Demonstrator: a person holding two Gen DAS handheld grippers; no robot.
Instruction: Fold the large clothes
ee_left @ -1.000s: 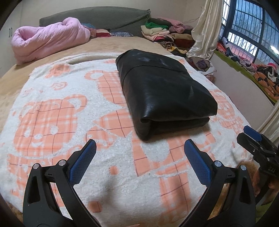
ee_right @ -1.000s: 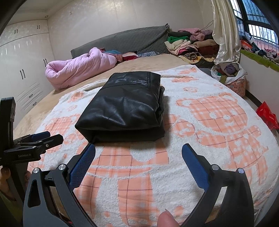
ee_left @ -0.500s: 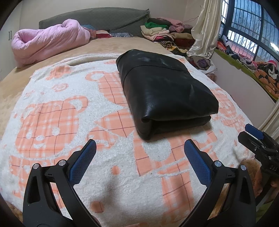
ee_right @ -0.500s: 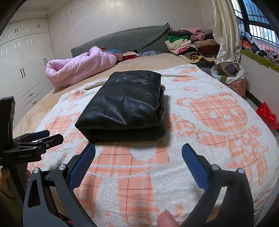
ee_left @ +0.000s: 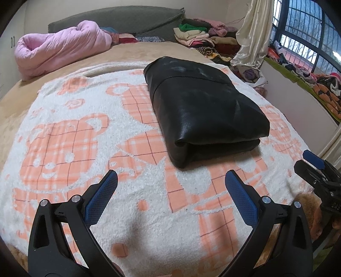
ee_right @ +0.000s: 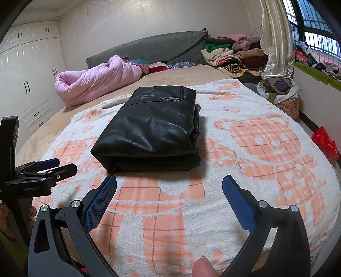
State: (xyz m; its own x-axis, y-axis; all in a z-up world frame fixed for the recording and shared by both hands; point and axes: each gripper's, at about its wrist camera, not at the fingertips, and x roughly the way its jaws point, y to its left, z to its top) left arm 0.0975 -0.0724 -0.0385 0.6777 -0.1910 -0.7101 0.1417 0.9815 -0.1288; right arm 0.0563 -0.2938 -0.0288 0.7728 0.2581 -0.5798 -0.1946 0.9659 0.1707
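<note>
A black leather garment (ee_left: pixel 204 106) lies folded into a thick rectangle on the white and orange bear-print blanket (ee_left: pixel 74 136); it shows in the right wrist view too (ee_right: pixel 151 132). My left gripper (ee_left: pixel 170 176) hovers open over the blanket, short of the garment's near edge, with nothing between its blue pads. My right gripper (ee_right: pixel 169 181) is likewise open and empty just in front of the bundle. Each gripper appears in the other's view: the right one (ee_left: pixel 315 164) at the far right, the left one (ee_right: pixel 46 168) at the far left.
A rolled pink quilt (ee_left: pixel 59 46) lies at the back left by the grey headboard (ee_left: pixel 119 19). Piled clothes (ee_left: pixel 200 36) and a cream curtain (ee_left: pixel 253 34) stand at the back right. A basket of clothes (ee_right: pixel 281 91) sits beside the bed, white wardrobes (ee_right: pixel 27 78) at left.
Both grippers have drawn back and down very slightly; the folded garment has not moved and both stay open.
</note>
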